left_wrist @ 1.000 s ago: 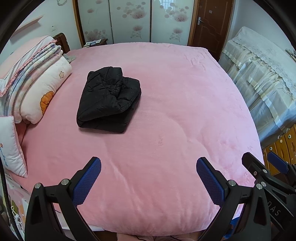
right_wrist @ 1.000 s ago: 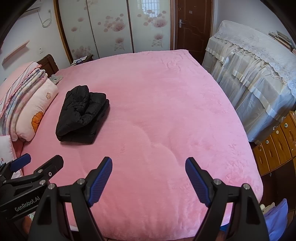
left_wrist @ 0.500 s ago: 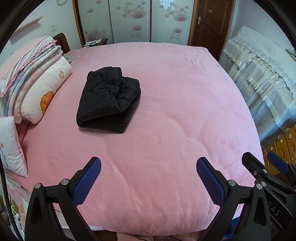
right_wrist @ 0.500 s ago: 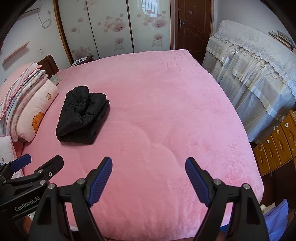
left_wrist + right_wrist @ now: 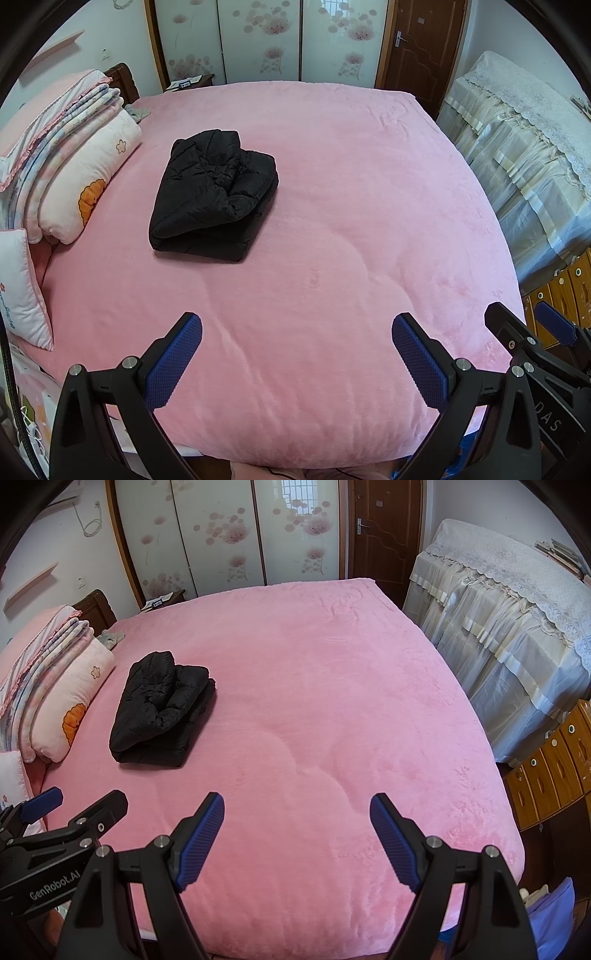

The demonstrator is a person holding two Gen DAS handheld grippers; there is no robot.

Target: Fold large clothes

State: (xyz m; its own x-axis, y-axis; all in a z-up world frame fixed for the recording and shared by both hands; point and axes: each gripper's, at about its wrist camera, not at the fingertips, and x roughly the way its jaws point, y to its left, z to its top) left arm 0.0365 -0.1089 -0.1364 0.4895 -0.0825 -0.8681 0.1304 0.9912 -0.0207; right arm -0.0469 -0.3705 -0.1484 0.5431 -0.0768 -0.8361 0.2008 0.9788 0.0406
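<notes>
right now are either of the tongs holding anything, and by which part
Nothing is held. The left tongs and right tongs both hang open, apart from the folded black jacket.

Folded black jacket (image 5: 214, 194) lies on pink bed (image 5: 332, 221); left gripper (image 5: 295, 354) gapes empty.

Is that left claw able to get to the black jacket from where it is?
Probably yes. The left gripper is open, holds nothing, and only bare pink bedspread lies between it and the folded jacket. The jacket sits well ahead, so the person would have to lean in.
</notes>
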